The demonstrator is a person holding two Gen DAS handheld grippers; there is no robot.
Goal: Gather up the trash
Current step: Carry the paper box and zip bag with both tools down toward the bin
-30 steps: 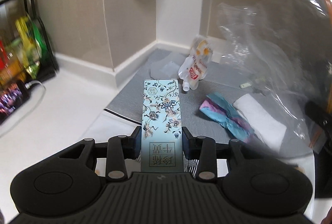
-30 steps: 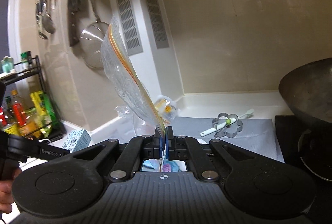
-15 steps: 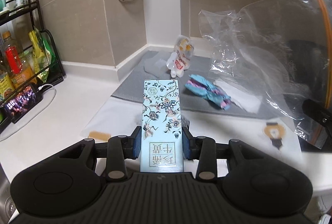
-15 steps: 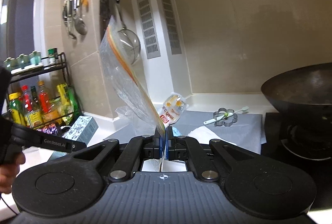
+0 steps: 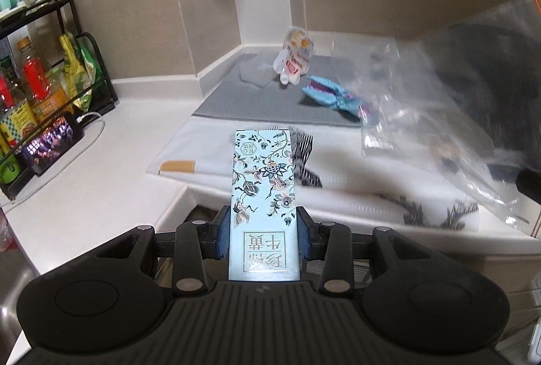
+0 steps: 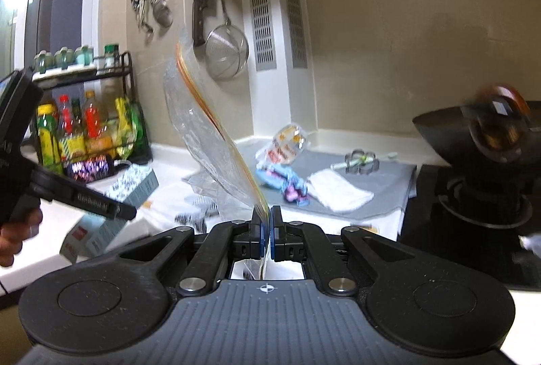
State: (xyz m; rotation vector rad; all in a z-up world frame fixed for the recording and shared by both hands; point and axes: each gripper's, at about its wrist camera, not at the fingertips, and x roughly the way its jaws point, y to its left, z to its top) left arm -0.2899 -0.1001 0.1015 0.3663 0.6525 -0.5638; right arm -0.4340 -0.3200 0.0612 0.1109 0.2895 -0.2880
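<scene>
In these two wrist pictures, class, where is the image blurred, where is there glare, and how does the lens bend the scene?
Left wrist view: the floral box is sharp; the plastic bag at right is smeared. Right wrist view: the wok is streaked, the same box is blurred, and bright glare sits at the top left. Both views: fisheye curving bends the wall lines and the counter edge towards the borders.
</scene>
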